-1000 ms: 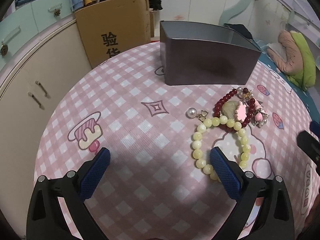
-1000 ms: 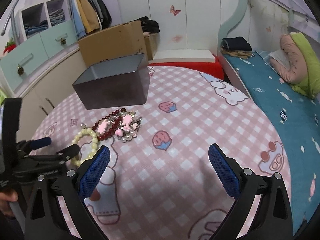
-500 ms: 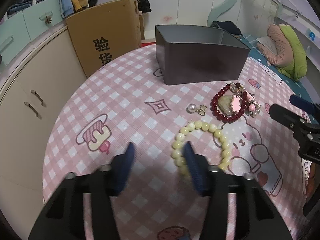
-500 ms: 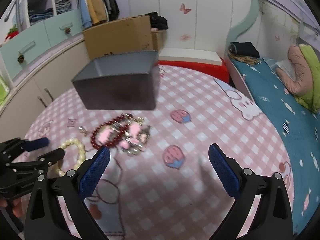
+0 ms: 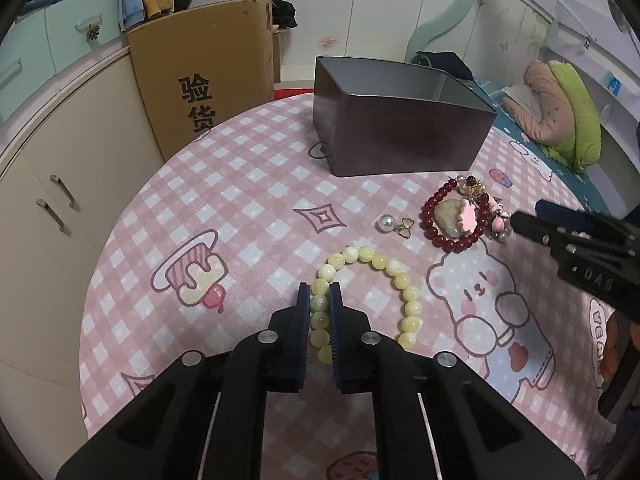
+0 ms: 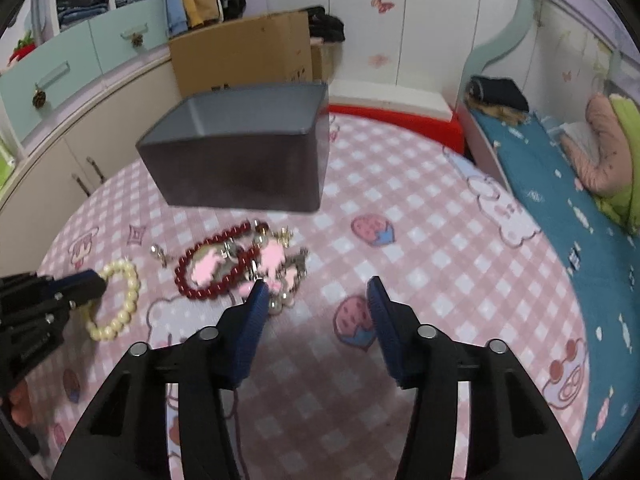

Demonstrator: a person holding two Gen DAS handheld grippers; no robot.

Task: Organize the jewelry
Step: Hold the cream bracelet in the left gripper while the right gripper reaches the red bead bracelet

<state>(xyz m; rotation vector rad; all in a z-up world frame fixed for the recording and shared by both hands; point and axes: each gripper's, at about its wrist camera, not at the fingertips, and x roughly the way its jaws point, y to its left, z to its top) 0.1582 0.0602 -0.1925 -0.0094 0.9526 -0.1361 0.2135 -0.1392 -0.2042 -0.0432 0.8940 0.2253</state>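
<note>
Two grippers: left gripper jaws closing on pale yellow bead bracelet, thin bite, slip risk; right gripper jaws closing empty beside tangled pink charm cluster, snag risk.

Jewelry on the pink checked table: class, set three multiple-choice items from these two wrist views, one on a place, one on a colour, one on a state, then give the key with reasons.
1. Where does the pearl earring lie?
A. Inside the grey box
B. Between the yellow bracelet and the grey box
C. On the bed

2. What colour is the bracelet ringing the pink flower charm?
A. Dark red
B. Green
C. Blue

3. What is between the left gripper fingers?
A. Nothing
B. The pearl earring
C. Yellow bracelet beads

Key:
1 B: it sits on the table between the yellow bracelet and grey box.
2 A: the red bracelet surrounds it.
3 C: beads show between the closing fingers.
</note>
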